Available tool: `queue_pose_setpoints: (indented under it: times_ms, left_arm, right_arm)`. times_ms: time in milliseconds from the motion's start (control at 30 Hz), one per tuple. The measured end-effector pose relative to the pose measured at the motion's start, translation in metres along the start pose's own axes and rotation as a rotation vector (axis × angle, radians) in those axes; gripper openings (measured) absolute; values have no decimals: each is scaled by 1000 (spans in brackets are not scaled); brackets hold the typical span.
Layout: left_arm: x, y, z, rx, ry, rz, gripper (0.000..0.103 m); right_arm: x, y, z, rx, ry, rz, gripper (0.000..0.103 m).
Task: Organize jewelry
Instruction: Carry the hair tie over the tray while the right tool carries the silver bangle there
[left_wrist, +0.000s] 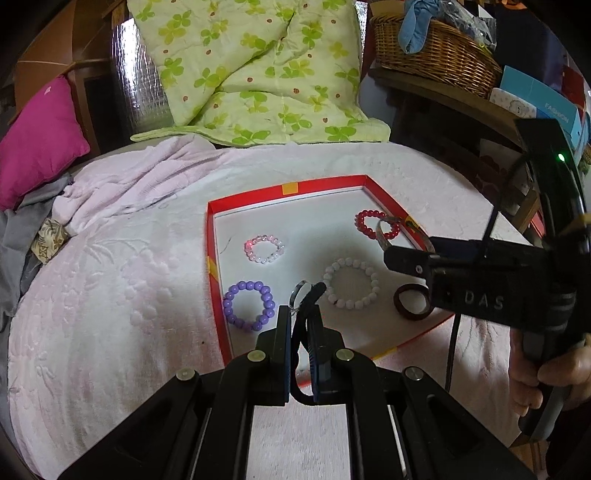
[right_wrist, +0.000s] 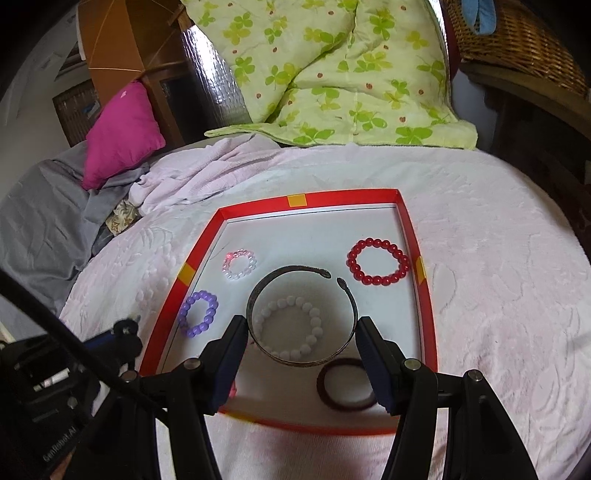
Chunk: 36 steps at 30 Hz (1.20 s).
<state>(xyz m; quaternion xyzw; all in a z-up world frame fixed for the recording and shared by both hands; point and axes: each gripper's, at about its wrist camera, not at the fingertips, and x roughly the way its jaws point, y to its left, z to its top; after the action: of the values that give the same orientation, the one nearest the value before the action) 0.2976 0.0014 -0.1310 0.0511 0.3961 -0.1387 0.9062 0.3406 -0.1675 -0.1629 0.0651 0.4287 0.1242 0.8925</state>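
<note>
Gripping a black loop w/ a clear lens-like ring (left_wrist: 300, 295) at its far end, the left gripper (left_wrist: 298, 325) has its fingers pressed nearly together on it, low over the near edge of the red-rimmed tray (left_wrist: 212, 236). Right gripper (right_wrist: 301, 332) fingers spread wide, each pad touching an outer side of the open metal cuff bangle (right_wrist: 301, 314); cuff held above the tray floor, gap end pointing away. Seen thru the cuff from the right wrist cam: white bead bracelet (left_wrist: 351, 282) lying flat, roughly tray center. Dark maroon bangle (right_wrist: 345, 386) flat at near-right corner of tray, partly behind the right finger. Purple bead bracelet (left_wrist: 249, 305) near the left rim, just beside the left gripper tip. Further in, pink-and-white bead bracelet (left_wrist: 264, 249) left of center; red bead bracelet (right_wrist: 377, 266) toward the far-right rim. All five lie apart, none touching. Tray sits on a pale pink textured blanket (right_wrist: 498, 258). Beyond: green clover-print quilt (right_wrist: 332, 74), magenta pillow (left_wrist: 40, 140) at left, wicker basket (left_wrist: 436, 55) on a shelf far right.
</note>
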Motion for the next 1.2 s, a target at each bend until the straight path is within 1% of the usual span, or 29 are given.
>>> queue_pose_setpoints:
  times_ms: [167,300,500,667,833,1100,1200]
  left_arm:
    - [13,3,0,0,6,-30,9]
    - [24,9,0,-9,21,-69,9]
    - [37,10,3,-5,41,-88,9]
    - [48,7,5,2,56,-91,9]
    - [56,1,5,31,59,-67,9]
    - [70,1,7,44,69,-39,9]
    - [75,2,8,46,72,-33,9]
  right_arm:
    - [15,-6,9,20,26,11,63]
    - [28,-8,18,36,43,22,63]
    - [50,-8,31,59,69,30,63]
    - [71,-11,42,81,98,49,63]
    - [90,-18,50,128,120,60,63]
    - [107,-23,51,149,138,60,63]
    - [110,-23,51,146,132,55,63]
